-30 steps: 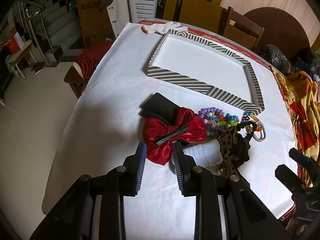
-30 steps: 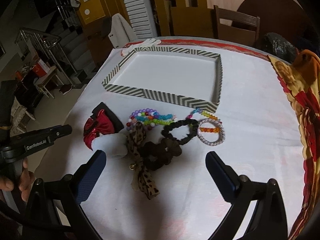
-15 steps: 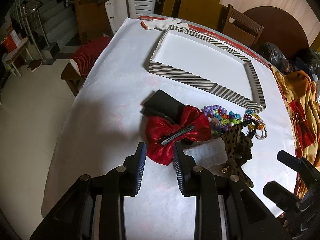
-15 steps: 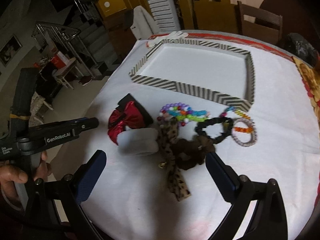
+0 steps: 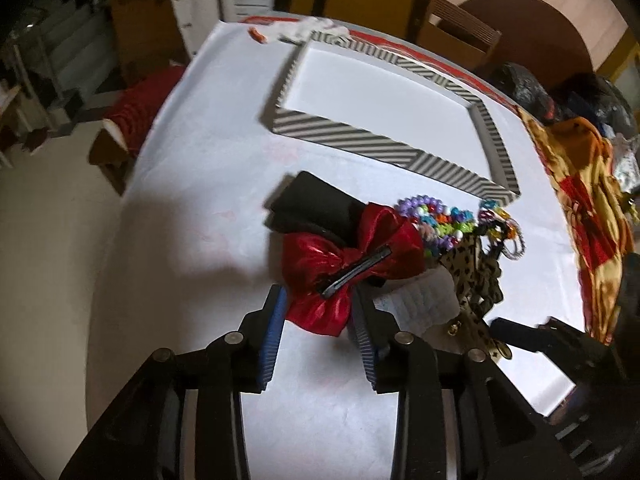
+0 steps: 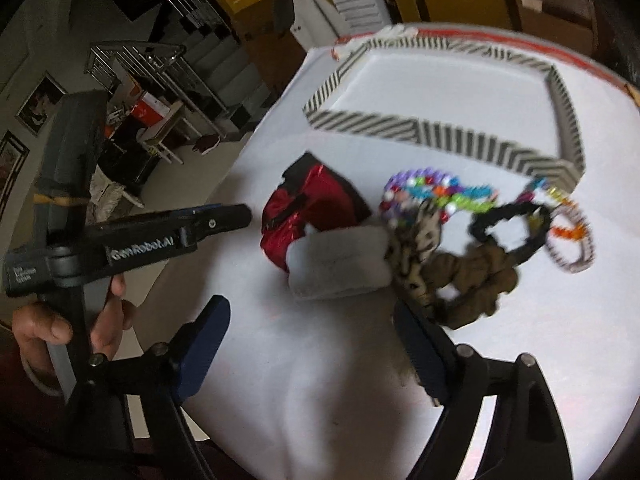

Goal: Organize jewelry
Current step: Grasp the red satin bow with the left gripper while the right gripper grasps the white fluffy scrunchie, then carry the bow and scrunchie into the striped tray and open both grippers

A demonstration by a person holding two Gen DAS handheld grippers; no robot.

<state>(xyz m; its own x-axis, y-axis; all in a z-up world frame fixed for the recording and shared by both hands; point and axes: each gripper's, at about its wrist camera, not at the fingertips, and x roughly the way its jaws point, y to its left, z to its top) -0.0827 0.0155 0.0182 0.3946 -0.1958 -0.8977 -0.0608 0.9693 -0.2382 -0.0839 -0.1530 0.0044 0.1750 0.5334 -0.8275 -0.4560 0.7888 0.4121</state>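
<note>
A shiny red bow (image 5: 348,256) with a dark clip lies on the white tablecloth on top of a black piece (image 5: 308,204). My left gripper (image 5: 318,312) is opening, and the bow's lower lobe sits between its fingertips. To the right lie a white folded band (image 5: 420,300), a leopard-print bow (image 5: 476,276) and coloured bead bracelets (image 5: 436,220). My right gripper (image 6: 312,320) is closing, still wide, with nothing between its fingers. The white band (image 6: 340,264) lies just ahead of it. The leopard bow (image 6: 416,256) touches its right finger. The striped tray (image 6: 440,136) stands behind, holding nothing.
A black scrunchie (image 6: 508,232), a brown scrunchie (image 6: 476,280) and a beaded ring (image 6: 572,240) lie at the right. A white glove (image 5: 304,32) lies beyond the tray. An orange patterned cloth (image 5: 592,216) covers the right edge. The table's left edge drops to the floor.
My left gripper came down onto the red bow and its jaws widened around the lower lobe. My right gripper sank and swung left toward the white band, jaws narrowing.
</note>
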